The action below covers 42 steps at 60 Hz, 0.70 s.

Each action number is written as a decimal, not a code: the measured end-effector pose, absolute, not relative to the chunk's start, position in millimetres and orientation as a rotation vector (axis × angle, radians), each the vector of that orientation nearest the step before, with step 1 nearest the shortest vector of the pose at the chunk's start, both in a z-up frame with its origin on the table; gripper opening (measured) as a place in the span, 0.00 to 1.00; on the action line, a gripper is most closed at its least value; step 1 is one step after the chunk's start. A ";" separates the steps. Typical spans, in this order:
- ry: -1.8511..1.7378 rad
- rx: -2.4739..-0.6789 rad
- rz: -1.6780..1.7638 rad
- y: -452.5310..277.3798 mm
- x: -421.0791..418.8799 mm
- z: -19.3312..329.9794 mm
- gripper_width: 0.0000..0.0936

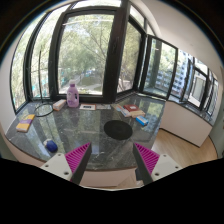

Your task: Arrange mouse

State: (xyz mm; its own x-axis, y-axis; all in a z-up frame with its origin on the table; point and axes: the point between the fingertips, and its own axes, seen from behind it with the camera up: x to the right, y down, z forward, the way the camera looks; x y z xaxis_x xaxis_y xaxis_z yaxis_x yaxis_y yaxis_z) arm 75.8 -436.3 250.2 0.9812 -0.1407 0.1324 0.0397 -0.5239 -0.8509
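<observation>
Gripper view: looks along two fingers toward a glass-topped bench (95,125) in a window bay.
Gripper (112,160): fingers spread wide apart, magenta pads (78,156) facing inward, nothing held between them.
Mouse (118,129): a dark oval shape lying on the bench, just beyond the fingers, not touched.
Pink bottle (72,94): upright at the far side of the bench.
Blue object (51,147): near the bench's edge, beside the left-hand finger.
Windows (95,50): trees outside.
</observation>
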 end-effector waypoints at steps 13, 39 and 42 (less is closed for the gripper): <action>0.109 -2.200 -0.202 -455.3 76.9 198.4 0.91; -0.096 -2.330 0.070 -449.7 -91.5 51.2 0.91; -0.137 -2.315 0.109 -434.5 -122.2 41.1 0.91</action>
